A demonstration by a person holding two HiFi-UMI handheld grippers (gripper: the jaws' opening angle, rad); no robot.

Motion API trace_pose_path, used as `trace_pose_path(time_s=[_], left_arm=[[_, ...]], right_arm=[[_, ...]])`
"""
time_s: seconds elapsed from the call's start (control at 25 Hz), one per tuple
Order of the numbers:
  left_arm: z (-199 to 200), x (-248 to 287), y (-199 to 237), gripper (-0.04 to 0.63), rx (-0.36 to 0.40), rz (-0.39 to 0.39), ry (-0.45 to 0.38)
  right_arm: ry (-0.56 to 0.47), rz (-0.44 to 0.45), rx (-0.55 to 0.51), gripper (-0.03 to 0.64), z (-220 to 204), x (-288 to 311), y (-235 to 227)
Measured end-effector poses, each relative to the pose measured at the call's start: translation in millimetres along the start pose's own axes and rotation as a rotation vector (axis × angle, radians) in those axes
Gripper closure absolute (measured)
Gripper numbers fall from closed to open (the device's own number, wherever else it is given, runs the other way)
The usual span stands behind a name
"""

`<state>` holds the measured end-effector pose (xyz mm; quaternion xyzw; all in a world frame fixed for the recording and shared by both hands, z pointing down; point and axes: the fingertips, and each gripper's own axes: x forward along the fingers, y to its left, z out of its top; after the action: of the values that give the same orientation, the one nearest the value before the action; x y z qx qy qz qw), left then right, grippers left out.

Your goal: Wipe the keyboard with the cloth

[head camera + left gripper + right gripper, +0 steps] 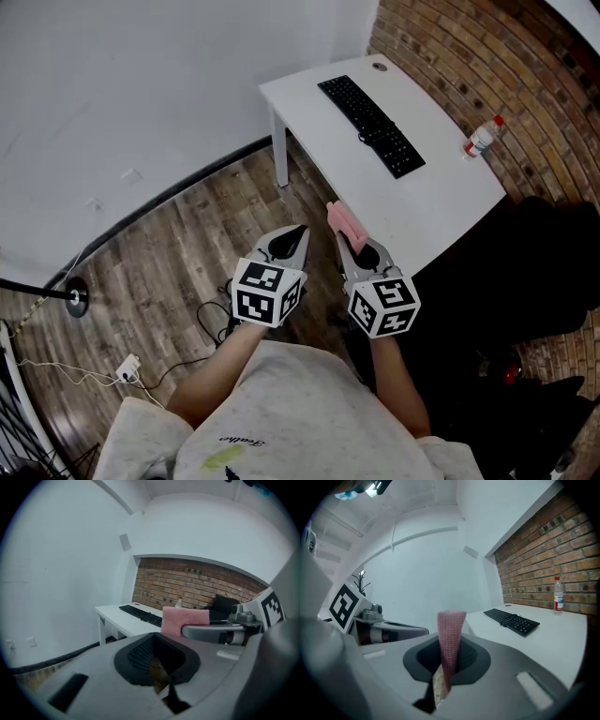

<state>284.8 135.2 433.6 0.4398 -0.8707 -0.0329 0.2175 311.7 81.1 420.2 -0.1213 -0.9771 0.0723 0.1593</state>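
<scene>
You're holding both grippers over the wood floor [187,253], at the near edge of the white table [441,202]. R gripper [361,247] is pinching the pink cloth [451,637] - jaws clamped on its lower end, the rest sticking up past the tips. L gripper [298,229] is sitting just beside it, jaws pressed together w/ nothing between. Keyboard [370,125] is lying on the table, well apart from both - 1 bottle [482,137] standing by the brick wall [525,84].

The keyboard [371,127] lies on the table [441,202]; the bottle [482,138] stands to its right, near the brick wall [525,84].
</scene>
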Motion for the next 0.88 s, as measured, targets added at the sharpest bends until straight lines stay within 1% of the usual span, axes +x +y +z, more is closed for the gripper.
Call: trace_pose_path(time_s=[0.2,0.4,0.72,0.88], left_arm=[[20.6,28.2,54.5,0.598,-0.016,-0.044,0.016],[44.3,56.4,98.8,0.598,-0.024,-0.092,0.032],[76.7,97.9,158.7,0.598,-0.012,-0.163,0.048],[89.3,116.6,181.1,0.598,-0.005,-0.191,0.049]], right_arm=[[0.019,-0.041,0.01,0.592,17.2,61.2,-4.2],[0.038,-0.081,0.016,0.592,35.9,113.4,-10.1],[0.045,-0.14,0.024,0.592,61.8,189.1,-22.6],[0.043,-0.161,0.024,0.592,72.2,219.4,-29.3]])
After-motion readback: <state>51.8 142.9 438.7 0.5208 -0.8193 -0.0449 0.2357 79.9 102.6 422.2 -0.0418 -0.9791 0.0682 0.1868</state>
